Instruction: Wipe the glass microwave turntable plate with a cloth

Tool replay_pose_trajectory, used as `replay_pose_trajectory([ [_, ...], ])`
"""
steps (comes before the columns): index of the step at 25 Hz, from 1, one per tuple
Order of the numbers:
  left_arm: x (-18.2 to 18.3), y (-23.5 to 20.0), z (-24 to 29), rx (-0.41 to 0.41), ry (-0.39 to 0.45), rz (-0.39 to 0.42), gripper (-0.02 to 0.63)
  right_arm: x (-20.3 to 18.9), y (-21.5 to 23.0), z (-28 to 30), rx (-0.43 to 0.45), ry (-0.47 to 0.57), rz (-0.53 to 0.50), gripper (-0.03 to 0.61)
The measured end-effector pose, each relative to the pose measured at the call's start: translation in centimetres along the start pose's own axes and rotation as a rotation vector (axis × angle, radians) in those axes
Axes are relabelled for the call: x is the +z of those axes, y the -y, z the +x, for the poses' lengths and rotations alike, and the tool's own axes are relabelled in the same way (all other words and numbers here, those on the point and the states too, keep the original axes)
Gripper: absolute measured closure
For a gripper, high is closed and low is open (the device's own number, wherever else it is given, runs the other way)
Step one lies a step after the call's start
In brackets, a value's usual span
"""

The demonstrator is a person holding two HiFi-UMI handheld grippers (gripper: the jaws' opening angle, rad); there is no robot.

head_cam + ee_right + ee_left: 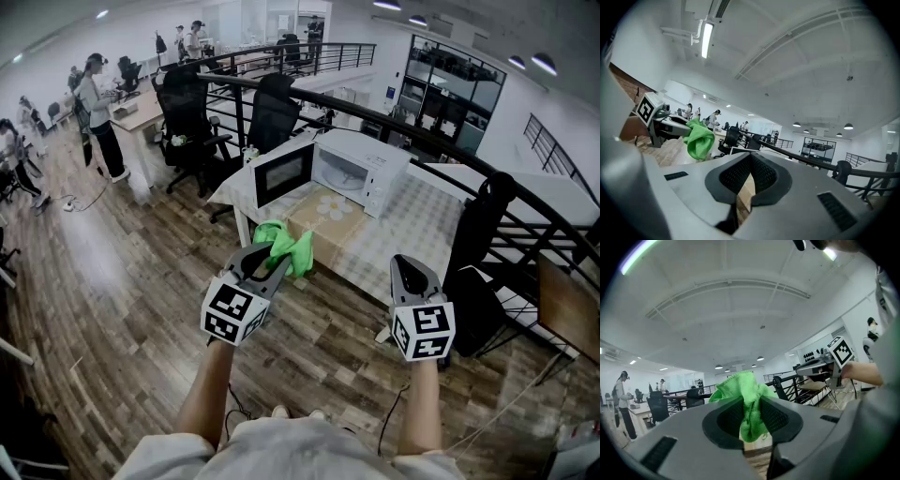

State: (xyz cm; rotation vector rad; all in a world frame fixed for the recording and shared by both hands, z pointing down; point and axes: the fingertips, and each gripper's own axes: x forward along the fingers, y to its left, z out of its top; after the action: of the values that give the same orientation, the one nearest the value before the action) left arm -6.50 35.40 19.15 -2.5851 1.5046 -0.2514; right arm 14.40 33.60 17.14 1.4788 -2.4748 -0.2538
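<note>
A white microwave (361,167) stands on a table with a checked cover (417,225), and its door (281,173) is swung open to the left. I cannot make out the glass plate inside the pale cavity. My left gripper (272,253) is held in the air short of the table's front corner, shut on a bright green cloth (289,246). The cloth (747,404) bunches between the pads and sticks out past them. My right gripper (406,264) hovers to the right, shut and empty. From the right gripper (749,172) view, the cloth (699,139) hangs off to the left.
A brown mat with a daisy print (328,214) lies before the microwave. Black office chairs (272,112) stand behind the table, and another (480,242) is at its right. A black railing (525,192) runs along the right. People stand at desks far left (98,112).
</note>
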Motion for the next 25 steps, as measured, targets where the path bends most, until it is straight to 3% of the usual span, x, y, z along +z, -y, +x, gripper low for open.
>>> replay_pose_trajectory([
  [7,-0.8,-1.8,0.7,-0.013,0.001,0.006,0.500,-0.2,-0.7,2.2,-0.004,-0.006,0.002,0.566],
  [14,-1.9,-4.4,1.9,-0.025,0.007,-0.021,0.500,0.1,-2.6,3.9,0.067,0.045,0.061,0.565],
  [20,-2.9,-6.3,5.3,-0.042,0.009,-0.027,0.500,-0.8,-1.3,7.2,0.095,0.044,0.083,0.566],
  [25,-3.4,-8.4,10.7,-0.050,0.001,-0.031,0.499,-1.6,1.8,12.4,0.062,0.027,0.057,0.565],
])
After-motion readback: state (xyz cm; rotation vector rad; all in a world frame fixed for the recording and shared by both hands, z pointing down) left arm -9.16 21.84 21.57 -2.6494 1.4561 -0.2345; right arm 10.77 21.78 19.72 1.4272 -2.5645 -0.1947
